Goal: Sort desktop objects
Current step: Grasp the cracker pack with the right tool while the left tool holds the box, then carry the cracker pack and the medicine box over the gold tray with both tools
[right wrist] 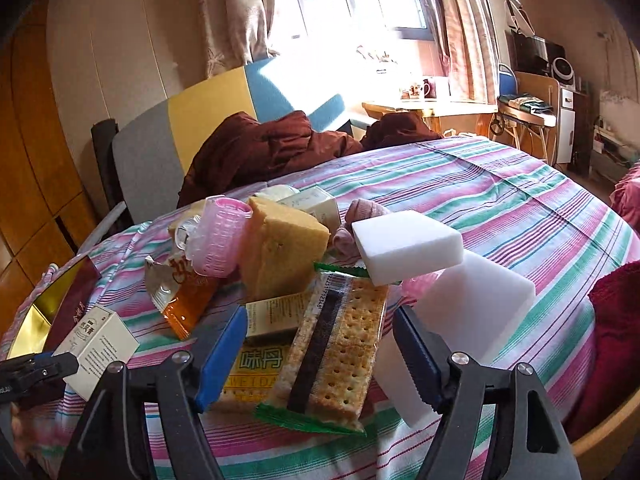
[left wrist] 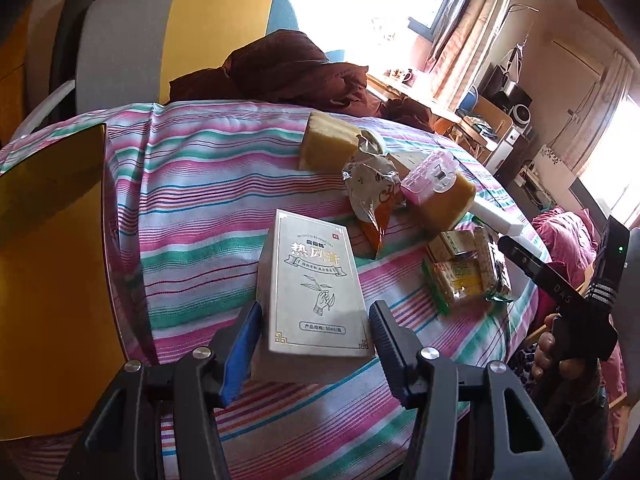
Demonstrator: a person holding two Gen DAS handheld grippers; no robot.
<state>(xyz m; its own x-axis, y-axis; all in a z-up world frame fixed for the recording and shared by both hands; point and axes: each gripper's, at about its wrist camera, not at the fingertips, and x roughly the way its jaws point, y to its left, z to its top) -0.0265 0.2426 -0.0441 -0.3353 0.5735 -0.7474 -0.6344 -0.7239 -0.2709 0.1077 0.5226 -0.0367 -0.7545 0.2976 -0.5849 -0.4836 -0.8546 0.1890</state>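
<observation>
left gripper (left wrist: pixel 314 320) fingers wide open around the white carton (left wrist: pixel 312 280): light, stiff, take its long sides; right gripper (right wrist: pixel 320 344) gaping over the crinkly cracker pack (right wrist: pixel 336 344), fragile

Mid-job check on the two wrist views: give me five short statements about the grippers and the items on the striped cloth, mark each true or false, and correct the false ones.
1. The left gripper has its jaws open on either side of the white carton. True.
2. The right gripper is shut on a white foam block. False: it is open, around the cracker pack.
3. A pink hair roller sits against a yellow sponge. True.
4. The tablecloth is plain white. False: it is striped pink, green and white.
5. The white carton is standing upright. False: it lies flat, printed face up.
</observation>
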